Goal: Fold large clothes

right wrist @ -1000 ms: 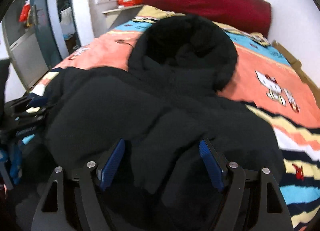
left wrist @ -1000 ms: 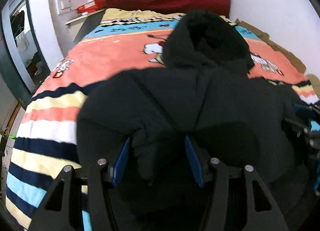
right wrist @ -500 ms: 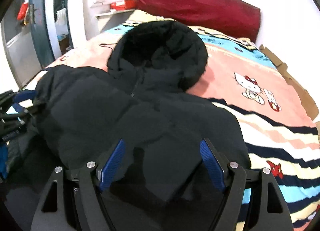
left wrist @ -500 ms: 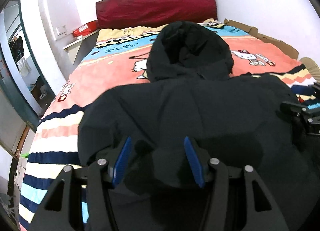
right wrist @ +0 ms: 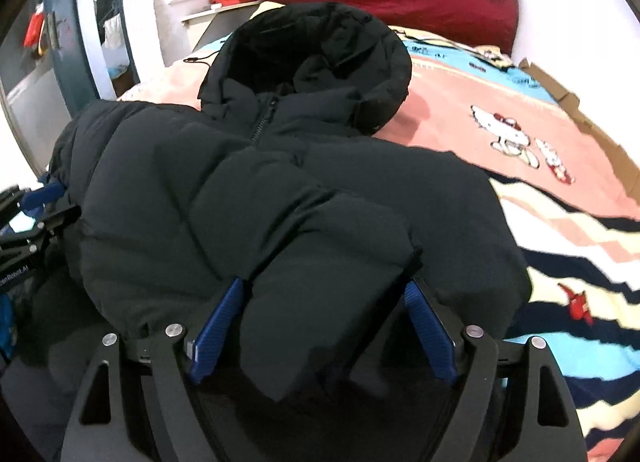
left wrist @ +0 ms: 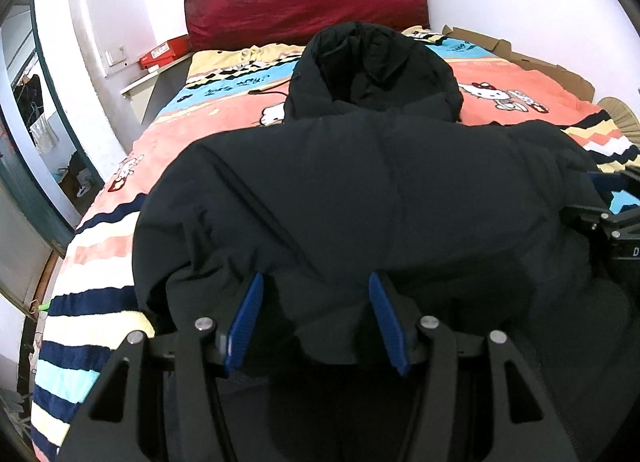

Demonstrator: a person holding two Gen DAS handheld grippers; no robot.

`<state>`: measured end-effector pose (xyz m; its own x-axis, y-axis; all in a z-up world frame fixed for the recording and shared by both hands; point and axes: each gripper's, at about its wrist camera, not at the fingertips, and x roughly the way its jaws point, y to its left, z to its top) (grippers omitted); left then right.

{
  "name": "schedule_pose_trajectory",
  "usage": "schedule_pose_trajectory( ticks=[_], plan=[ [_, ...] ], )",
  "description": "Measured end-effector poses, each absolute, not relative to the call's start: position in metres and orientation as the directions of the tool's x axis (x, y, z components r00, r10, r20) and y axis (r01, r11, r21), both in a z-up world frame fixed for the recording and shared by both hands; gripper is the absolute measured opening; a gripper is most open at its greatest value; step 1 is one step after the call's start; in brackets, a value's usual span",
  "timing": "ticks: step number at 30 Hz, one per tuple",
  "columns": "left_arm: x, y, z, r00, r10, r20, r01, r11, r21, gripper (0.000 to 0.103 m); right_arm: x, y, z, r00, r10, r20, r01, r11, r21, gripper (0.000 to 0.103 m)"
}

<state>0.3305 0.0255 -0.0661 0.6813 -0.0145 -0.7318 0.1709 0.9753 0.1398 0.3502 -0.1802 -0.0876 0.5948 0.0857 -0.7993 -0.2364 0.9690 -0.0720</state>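
A black hooded puffer jacket (left wrist: pixel 360 190) lies on the bed, hood towards the headboard, zip side up in the right wrist view (right wrist: pixel 280 190). My left gripper (left wrist: pixel 316 318) stands with its blue pads spread and a thick fold of the jacket's lower edge between them. My right gripper (right wrist: pixel 324 318) also stands wide, with a padded fold of the jacket between its pads. Each gripper shows at the edge of the other's view, the right one (left wrist: pixel 616 214) and the left one (right wrist: pixel 28 218).
The bed has a striped cartoon-print cover (left wrist: pixel 100 254), also in the right wrist view (right wrist: pixel 560 246), and a dark red headboard (left wrist: pixel 304 2). A nightstand with a red box (left wrist: pixel 164 54) stands at the bed's left. Flattened cardboard (left wrist: pixel 532 62) lines the right wall. A doorway (left wrist: pixel 32 122) opens at left.
Both grippers have lifted and tilted back, so more of the bed and headboard shows. The jacket lies flatter and more spread out than a second ago.
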Motion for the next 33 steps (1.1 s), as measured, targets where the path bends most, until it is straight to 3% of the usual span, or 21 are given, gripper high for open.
schedule_pose_trajectory(
  ticks=[6,14,33],
  plan=[
    [0.325,0.023,-0.067,0.688,0.000,-0.726,0.167,0.973,0.158,0.053,0.339,-0.172,-0.073,0.625,0.119,-0.771,-0.261,0.963,-0.064,0.080],
    [0.323,0.022,-0.071,0.685,0.008,-0.729,0.165,0.972,0.165,0.054,0.345,-0.184,-0.096,0.571,0.146,-0.808,-0.234,0.972,0.010,0.080],
    [0.295,0.024,-0.070,0.616,0.044,-0.787,0.161,0.971,0.180,0.053,0.298,-0.200,-0.079,0.550,0.070,-0.832,-0.208,0.977,-0.055,0.080]
  ],
)
